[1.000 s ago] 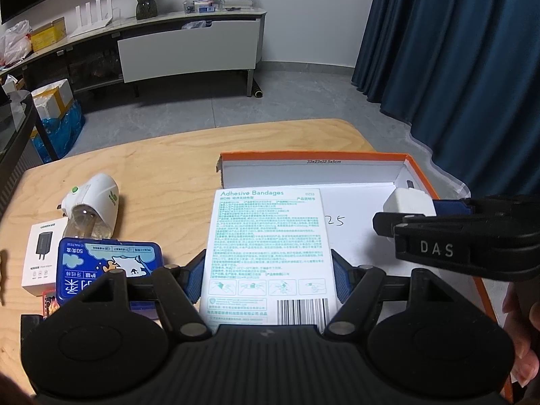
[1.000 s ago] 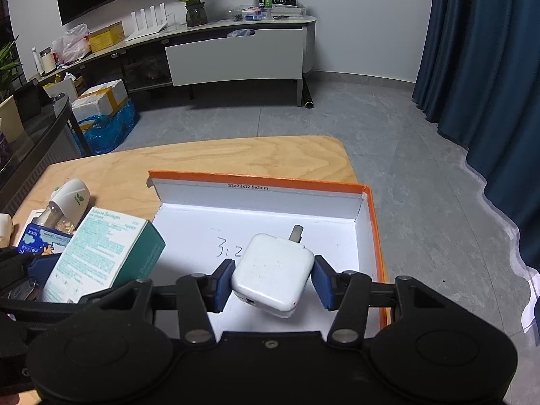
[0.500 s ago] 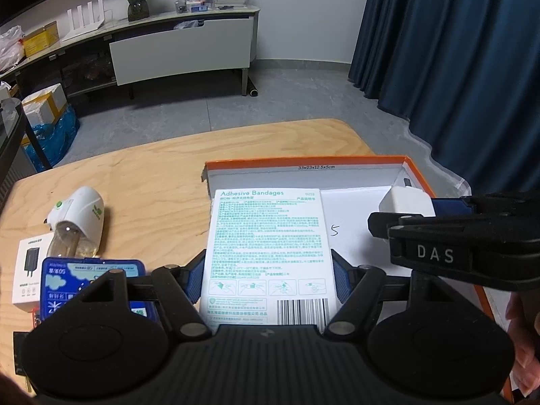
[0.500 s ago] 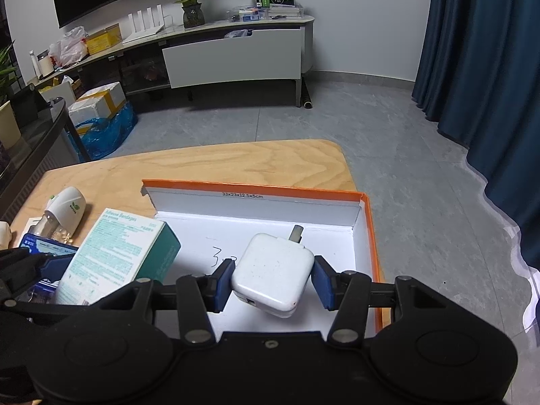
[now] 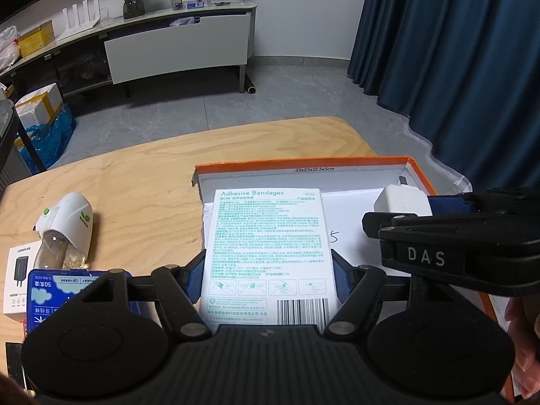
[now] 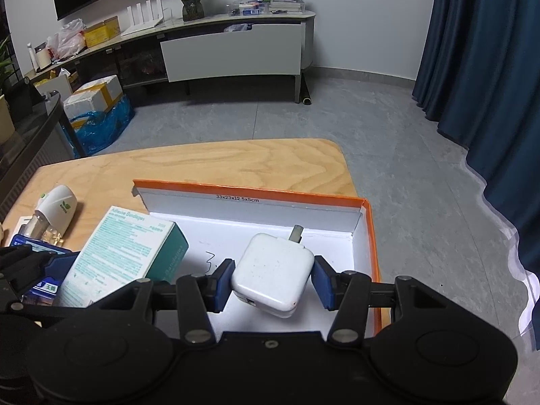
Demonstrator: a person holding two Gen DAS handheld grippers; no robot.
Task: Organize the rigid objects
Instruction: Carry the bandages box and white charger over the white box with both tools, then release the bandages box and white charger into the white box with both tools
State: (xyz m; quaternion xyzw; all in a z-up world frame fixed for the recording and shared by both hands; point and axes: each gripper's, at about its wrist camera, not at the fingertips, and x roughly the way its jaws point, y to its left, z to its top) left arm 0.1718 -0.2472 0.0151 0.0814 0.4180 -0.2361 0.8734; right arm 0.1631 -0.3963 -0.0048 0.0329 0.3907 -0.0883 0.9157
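Bandage box [image 5: 268,249] sat clamped in my left gripper [image 5: 268,280] over the tray's [image 6: 371,236] left edge; my right gripper [image 6: 272,278] gripped the charger [image 6: 273,273] above the tray floor. Placing step, I judged: next, lower both and release inside.

1. The lower end of the bandage box [image 5: 268,253] is hidden behind the left gripper [image 5: 268,278] body.
2. The blue pack [image 5: 60,287] is partly covered by the gripper frame.
3. The charger [image 5: 400,200] is largely hidden behind the right gripper [image 6: 271,278] in the left wrist view.
4. The fine print on the bandage box is too small to be read.
5. The hand [image 5: 523,344] is cut off at the right edge.
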